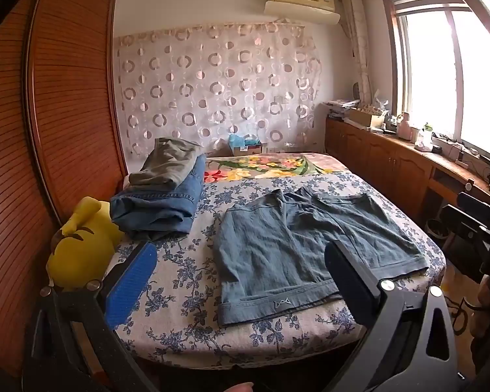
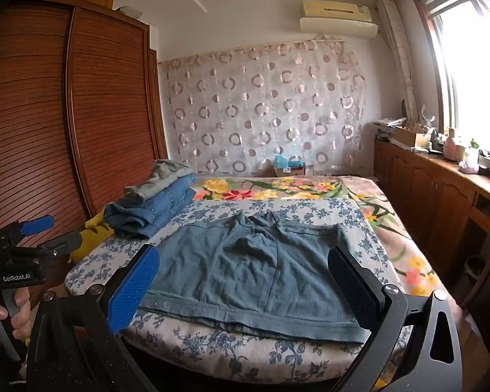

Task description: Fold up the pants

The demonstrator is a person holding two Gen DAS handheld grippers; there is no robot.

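A pair of blue-grey short pants (image 1: 297, 248) lies spread flat on the bed's blue-flowered sheet (image 1: 186, 281), hems toward me; it also shows in the right wrist view (image 2: 245, 274). My left gripper (image 1: 238, 281) is open and empty, held above the near edge of the bed, in front of the pants' left leg. My right gripper (image 2: 245, 284) is open and empty, held in front of the pants' hem. The left gripper also shows at the left of the right wrist view (image 2: 45, 232), held in a hand.
A stack of folded jeans and grey-green trousers (image 1: 161, 192) sits at the bed's far left. A yellow plush toy (image 1: 81, 245) lies against the wooden wardrobe (image 1: 49, 114). A floral blanket (image 1: 271, 165) covers the bed's far end. A low cabinet (image 1: 408, 163) with clutter runs under the window.
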